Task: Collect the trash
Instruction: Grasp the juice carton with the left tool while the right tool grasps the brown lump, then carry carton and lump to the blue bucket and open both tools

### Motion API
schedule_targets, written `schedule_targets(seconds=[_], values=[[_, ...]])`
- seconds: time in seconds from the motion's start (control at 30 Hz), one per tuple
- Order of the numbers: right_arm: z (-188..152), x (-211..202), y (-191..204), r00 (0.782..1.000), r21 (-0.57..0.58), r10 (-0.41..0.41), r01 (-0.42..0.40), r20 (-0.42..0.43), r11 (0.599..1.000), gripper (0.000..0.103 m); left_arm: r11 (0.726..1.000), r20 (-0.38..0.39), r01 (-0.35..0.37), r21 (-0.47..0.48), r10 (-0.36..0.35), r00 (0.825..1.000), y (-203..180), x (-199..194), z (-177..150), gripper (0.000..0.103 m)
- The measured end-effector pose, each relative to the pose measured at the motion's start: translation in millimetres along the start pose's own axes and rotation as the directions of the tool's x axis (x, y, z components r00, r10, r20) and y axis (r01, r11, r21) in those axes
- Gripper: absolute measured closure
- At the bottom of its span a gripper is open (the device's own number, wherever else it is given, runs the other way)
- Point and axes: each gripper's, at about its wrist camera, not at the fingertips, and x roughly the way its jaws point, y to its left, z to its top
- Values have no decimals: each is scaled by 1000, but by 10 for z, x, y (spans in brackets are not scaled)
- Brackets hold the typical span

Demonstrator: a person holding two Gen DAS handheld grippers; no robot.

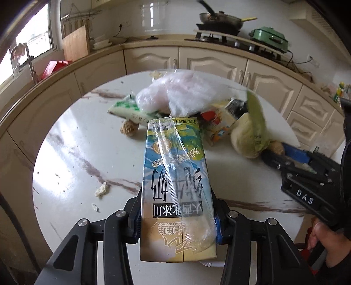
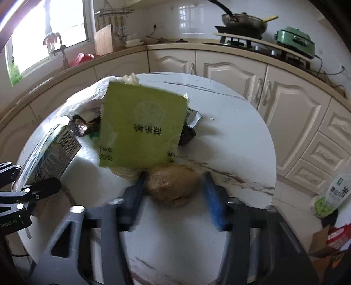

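Observation:
My left gripper is shut on a blue and yellow milk carton, its pads pressed on both long sides; the carton also shows at the left of the right wrist view. Beyond it on the round white table lies a heap of trash: a clear plastic bag, wrappers and a green packet. My right gripper stands around a brown paper wad on the table. Its left finger touches the wad, and a thin gap shows at the blue right pad.
Another brown wad and small scraps lie on the table. Cream cupboards curve behind it, with a wok and a green cooker on the counter. A bottle and a cardboard box stand on the floor at right.

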Motion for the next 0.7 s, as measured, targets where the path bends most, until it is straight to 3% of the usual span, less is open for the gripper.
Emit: schedule_targets(seconds=[0.17, 0.33, 0.5, 0.7], values=[[-135, -197, -111, 994, 74, 98, -100, 40, 992, 57, 1000, 41, 6, -9, -6, 999, -25, -216, -67, 59], [-261, -421, -265, 986, 127, 136, -148, 95, 981, 57, 998, 74, 46, 33, -48, 996, -229, -466, -166, 59], [-499, -817, -642, 983, 197, 86, -117, 160, 973, 57, 983, 80, 124, 135, -135, 988, -728, -640, -270, 59], [-979, -1216, -1332, 986, 314, -81, 31, 148, 949, 57, 916, -22, 278, 290, -284, 959, -1696, -486, -451, 59]])
